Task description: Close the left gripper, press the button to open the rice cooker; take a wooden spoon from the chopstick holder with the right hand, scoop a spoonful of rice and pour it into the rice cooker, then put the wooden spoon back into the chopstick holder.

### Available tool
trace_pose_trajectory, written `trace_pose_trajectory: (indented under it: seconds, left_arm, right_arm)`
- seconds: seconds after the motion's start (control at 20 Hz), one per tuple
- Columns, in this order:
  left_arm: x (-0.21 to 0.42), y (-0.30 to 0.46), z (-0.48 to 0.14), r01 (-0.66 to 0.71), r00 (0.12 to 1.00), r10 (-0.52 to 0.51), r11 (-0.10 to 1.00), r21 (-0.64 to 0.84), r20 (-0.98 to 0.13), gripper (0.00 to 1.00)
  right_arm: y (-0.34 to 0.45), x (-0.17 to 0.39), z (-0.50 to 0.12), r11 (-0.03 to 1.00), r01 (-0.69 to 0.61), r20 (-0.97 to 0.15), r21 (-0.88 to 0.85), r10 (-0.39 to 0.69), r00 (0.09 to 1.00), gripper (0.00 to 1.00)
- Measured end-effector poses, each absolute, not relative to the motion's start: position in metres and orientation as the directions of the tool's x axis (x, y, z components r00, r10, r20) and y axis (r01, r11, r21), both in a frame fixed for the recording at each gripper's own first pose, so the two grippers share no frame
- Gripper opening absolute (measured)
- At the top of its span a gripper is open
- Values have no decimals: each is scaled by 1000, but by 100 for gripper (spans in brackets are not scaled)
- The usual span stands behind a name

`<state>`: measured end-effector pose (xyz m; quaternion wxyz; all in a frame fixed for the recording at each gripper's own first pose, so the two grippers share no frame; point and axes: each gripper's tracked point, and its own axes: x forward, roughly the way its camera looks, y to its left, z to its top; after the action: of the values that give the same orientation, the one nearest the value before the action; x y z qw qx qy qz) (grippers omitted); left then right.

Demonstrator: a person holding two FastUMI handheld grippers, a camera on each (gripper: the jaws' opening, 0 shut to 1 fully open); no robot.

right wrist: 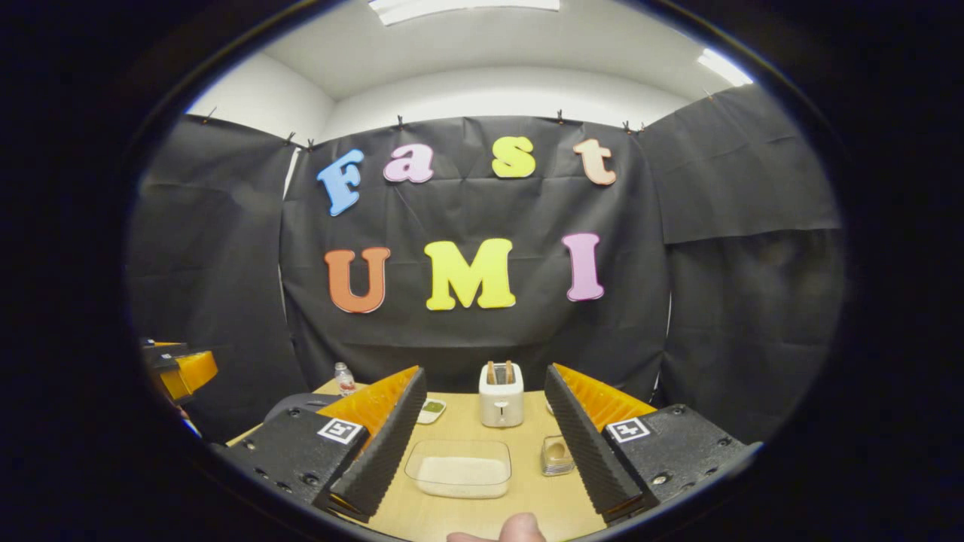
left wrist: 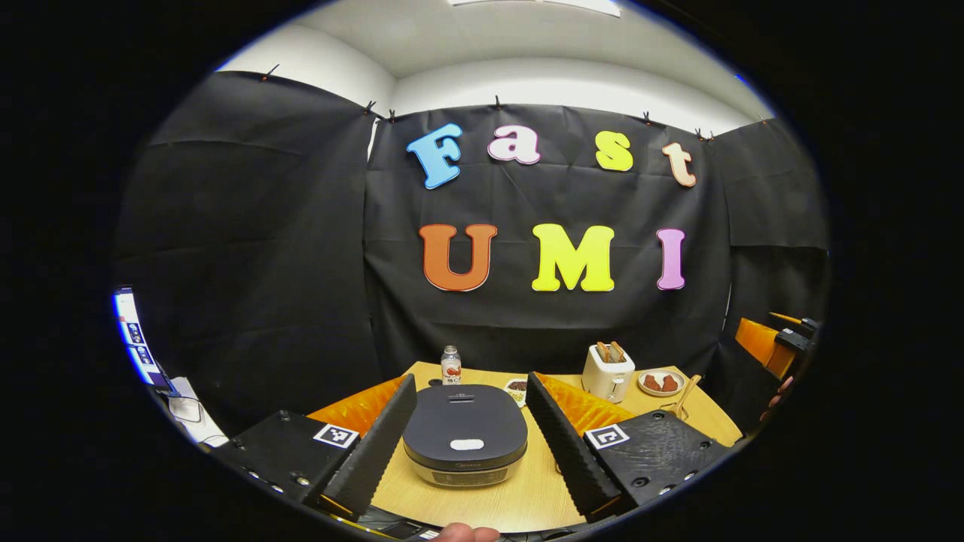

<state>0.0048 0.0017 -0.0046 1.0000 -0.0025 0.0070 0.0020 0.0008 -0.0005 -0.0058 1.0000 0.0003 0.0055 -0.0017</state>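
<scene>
On the wooden tabletop (left wrist: 542, 497), largest item first: rice cooker (left wrist: 465, 436), dark lid down, sits centred between the fingers of the left claw (left wrist: 467, 452), which stand wide apart, nothing held. Pale oval button (left wrist: 467, 444) shows on the lid's front edge, untouched. White toaster (right wrist: 501, 395) stands at the back. Clear container of rice (right wrist: 459, 468) lies between the spread fingers of the right claw (right wrist: 482, 459), also gaping and empty. Small bottle (left wrist: 450, 366) stands behind the cooker; a plate (left wrist: 660, 382) sits right of the toaster. Wooden spoon (left wrist: 687, 393) leans up from the chopstick holder (left wrist: 675, 410) near the tabletop's right edge, as seen in the left gripper view; the holder itself is hard to make out. Judgement: task at its first step, lid not yet opened. To do it well: bring the left fingers fully together before descending, so they form one blunt tip; line that tip over the oval button, press straight down, no sideways drag, then lift clear so the lid can swing up freely. Keep the right claw back near the rice meanwhile.
</scene>
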Motion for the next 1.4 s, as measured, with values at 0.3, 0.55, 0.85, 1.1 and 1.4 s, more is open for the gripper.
trace_pose_trajectory:
  seconds: [0.3,0.55,0.85,1.1,1.4]
  left_arm:
    - [12,6,-9,-24,999,23,1000,-14,-31,94]
    - [23,5,-27,-15,995,14,1000,-18,-102,94]
    - [46,11,-50,-35,975,27,999,-31,-219,78]
    - [75,11,-72,-39,939,19,998,-51,-344,24]
    - [89,6,-108,-37,871,-23,993,-111,-490,0]
  right_arm:
    - [-2,6,-5,1000,0,-8,-21,0,1000,100]
    - [-17,16,-12,999,13,-33,-46,-15,999,100]
    - [-47,40,-23,999,15,-70,-42,-18,997,100]
    - [-78,66,-23,999,40,-75,-15,-41,996,100]
    - [-107,92,-32,997,81,-95,15,-79,992,100]
